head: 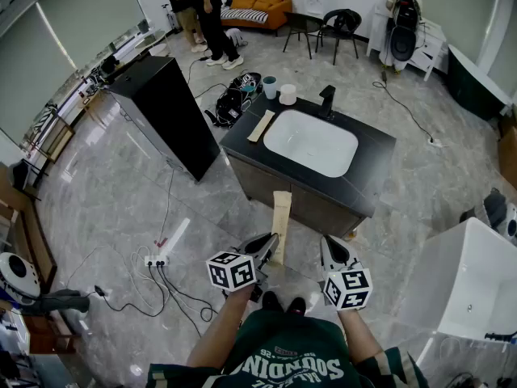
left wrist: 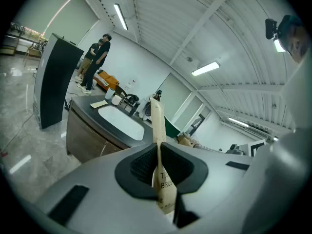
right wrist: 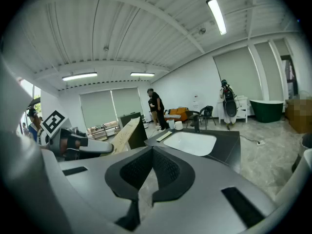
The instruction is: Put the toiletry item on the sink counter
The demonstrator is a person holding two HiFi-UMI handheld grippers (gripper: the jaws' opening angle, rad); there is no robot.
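Note:
A long tan toothbrush box [head: 281, 215] is clamped in my left gripper [head: 269, 244], which is shut on its lower end; the box points toward the dark sink counter [head: 373, 150]. In the left gripper view the box [left wrist: 157, 126] stands upright between the pads [left wrist: 146, 165], with the counter [left wrist: 85, 112] and white basin [left wrist: 121, 121] well ahead. My right gripper [head: 330, 247] hangs beside it, shut with nothing in it [right wrist: 151, 152]. The right gripper view shows the box [right wrist: 124, 132] to its left and the basin [right wrist: 191, 143] ahead.
On the counter lie a second tan box [head: 261, 125], two cups [head: 278, 90] and a black faucet [head: 326, 100]. A black cabinet [head: 166, 111] stands left, a white bathtub [head: 464, 289] right. Cables and a power strip [head: 157, 260] cross the floor. Two people [head: 198, 10] stand far back.

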